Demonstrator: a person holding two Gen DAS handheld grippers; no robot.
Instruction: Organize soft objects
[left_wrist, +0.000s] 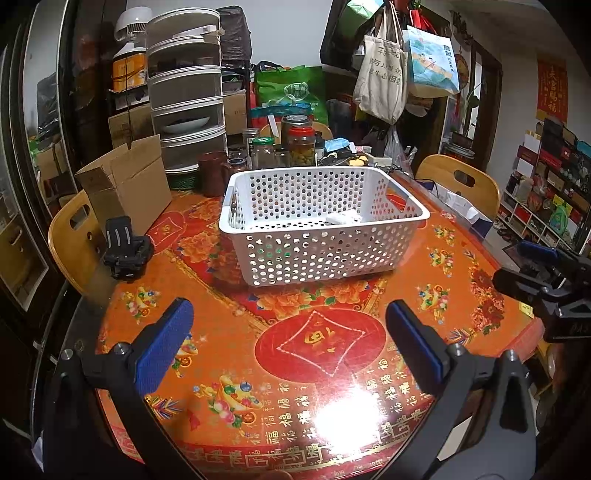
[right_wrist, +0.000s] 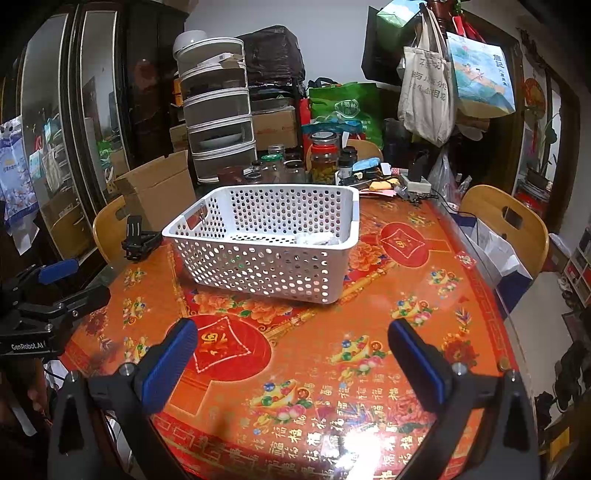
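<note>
While only one pale soft item (left_wrist: 343, 218) shows, it lies inside the white basket (left_wrist: 325, 258), toward its right end in the left wrist view. Basket sits mid-bench (left_wrist: 221, 332), straight ahead of both tools, long axis running roughly left-right. Left hand-held gripper (left_wrist: 288, 339) released, nothing between pads. Right hand-held gripper (right_wrist: 291, 354) likewise spread and unloaded. Neither clearly nearer; the item looks slightly right-side, so I'd judge the right arm the better reach. No loose soft items visible on the bench.
</note>
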